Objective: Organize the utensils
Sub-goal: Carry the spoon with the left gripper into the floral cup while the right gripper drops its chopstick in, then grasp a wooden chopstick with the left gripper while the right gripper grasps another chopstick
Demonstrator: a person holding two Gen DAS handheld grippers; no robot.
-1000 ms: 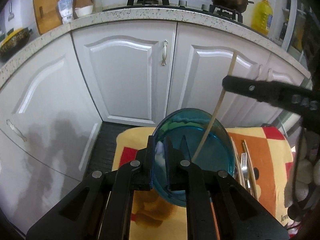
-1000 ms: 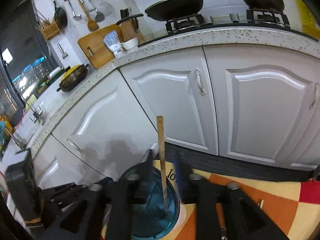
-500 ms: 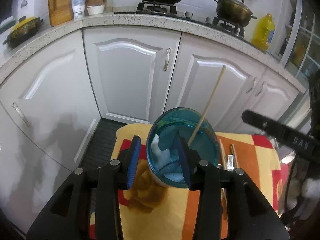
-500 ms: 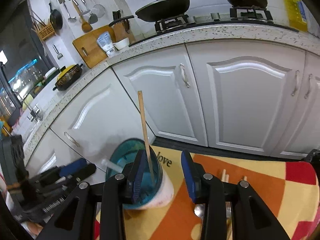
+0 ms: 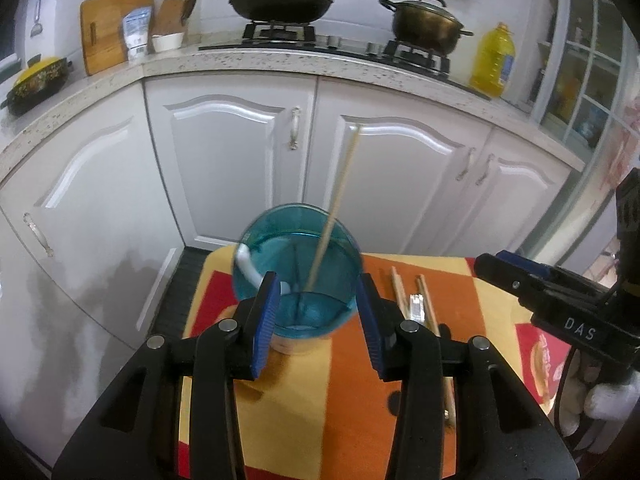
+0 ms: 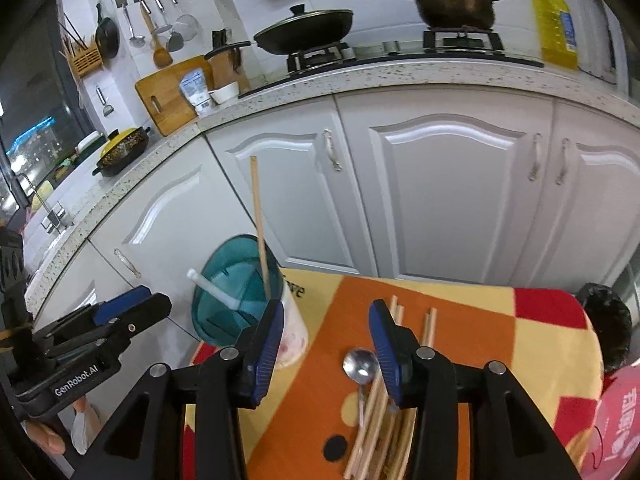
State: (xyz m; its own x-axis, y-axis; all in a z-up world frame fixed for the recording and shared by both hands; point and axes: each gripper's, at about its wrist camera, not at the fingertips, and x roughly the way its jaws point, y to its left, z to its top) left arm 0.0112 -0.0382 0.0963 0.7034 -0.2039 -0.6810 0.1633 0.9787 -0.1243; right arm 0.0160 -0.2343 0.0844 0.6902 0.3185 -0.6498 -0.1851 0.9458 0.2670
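Chopsticks (image 6: 376,412) and a spoon (image 6: 361,366) lie loose on the patterned cloth (image 6: 472,344), long axes running away from the camera, directly beneath and between the spread, empty fingers of the right gripper (image 6: 326,350); that gripper is plainly the nearer one. The left gripper (image 5: 316,322), also released and holding nothing, sits just behind the blue cup (image 5: 298,264), where one chopstick (image 5: 334,210) and a white utensil (image 5: 248,264) already stand; the pile lies to the cup's right.
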